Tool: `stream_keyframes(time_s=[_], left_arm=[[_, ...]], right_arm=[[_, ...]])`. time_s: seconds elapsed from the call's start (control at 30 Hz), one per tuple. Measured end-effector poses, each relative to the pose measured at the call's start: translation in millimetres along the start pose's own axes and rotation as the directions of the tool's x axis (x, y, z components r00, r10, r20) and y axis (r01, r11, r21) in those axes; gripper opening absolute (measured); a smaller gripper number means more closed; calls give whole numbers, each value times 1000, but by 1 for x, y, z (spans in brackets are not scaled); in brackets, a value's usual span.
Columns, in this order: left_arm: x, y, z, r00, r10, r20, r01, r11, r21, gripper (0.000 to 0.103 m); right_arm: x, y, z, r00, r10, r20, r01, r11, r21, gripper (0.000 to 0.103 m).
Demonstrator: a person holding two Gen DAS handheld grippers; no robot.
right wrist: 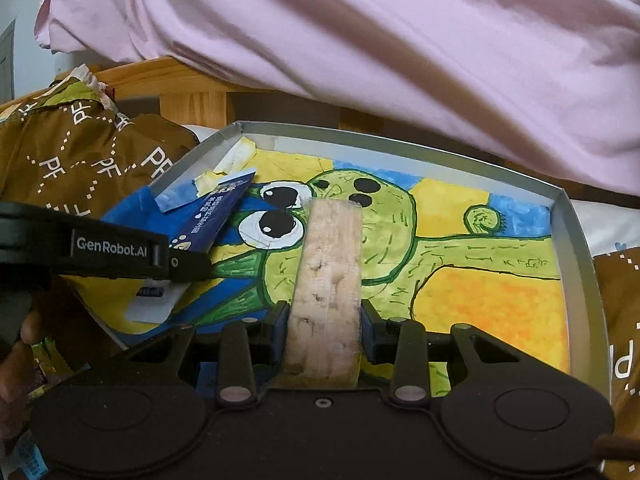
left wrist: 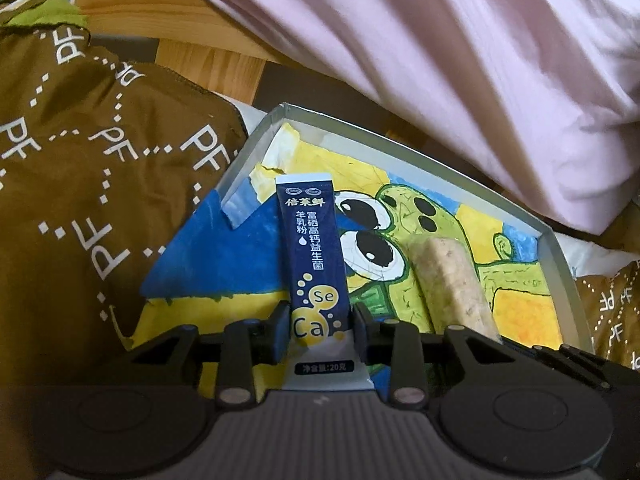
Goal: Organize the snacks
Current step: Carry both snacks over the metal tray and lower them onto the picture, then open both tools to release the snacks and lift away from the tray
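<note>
both snacks hang over the painted tray (right wrist: 576, 240) but are not yet let go; left tongs (left wrist: 320, 330) clamp the blue sachet (left wrist: 312, 256); right tongs (right wrist: 325, 330) clamp the oat bar (right wrist: 328, 280); placing remains.

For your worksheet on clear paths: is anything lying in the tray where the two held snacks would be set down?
Nothing visible: beneath the dark blue powder sachet and pale oat bar, the grey tray holds only its drawing.

Ahead, above: pink bedding (right wrist: 360, 52) draped over a wooden bed frame (right wrist: 192, 96); left: brown patterned quilt (left wrist: 88, 168); dim light.
</note>
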State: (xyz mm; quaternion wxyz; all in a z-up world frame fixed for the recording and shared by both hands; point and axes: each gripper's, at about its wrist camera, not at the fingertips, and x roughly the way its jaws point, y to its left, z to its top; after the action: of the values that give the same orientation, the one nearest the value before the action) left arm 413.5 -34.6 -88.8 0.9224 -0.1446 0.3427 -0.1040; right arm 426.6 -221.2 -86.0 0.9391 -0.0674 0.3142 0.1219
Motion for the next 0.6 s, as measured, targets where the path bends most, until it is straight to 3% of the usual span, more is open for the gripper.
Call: stream_keyframes(time_s=[0.17,0.43,0.6], left_arm=[[-8,-2,3,1000,12,-19,-12,1000,-22,78],[-55,-18,15,999,24,33,-23,999,-34,102],[-93,-35,13,991,88,100,-96,993,70,102]], right_arm=[[-11,-7,0,999,-27,18,27,999,35,63],[-62,-23,2,991,-98,88,91,992,83,93],[-103,-32,5,982,-106,153,80,983,166,101]])
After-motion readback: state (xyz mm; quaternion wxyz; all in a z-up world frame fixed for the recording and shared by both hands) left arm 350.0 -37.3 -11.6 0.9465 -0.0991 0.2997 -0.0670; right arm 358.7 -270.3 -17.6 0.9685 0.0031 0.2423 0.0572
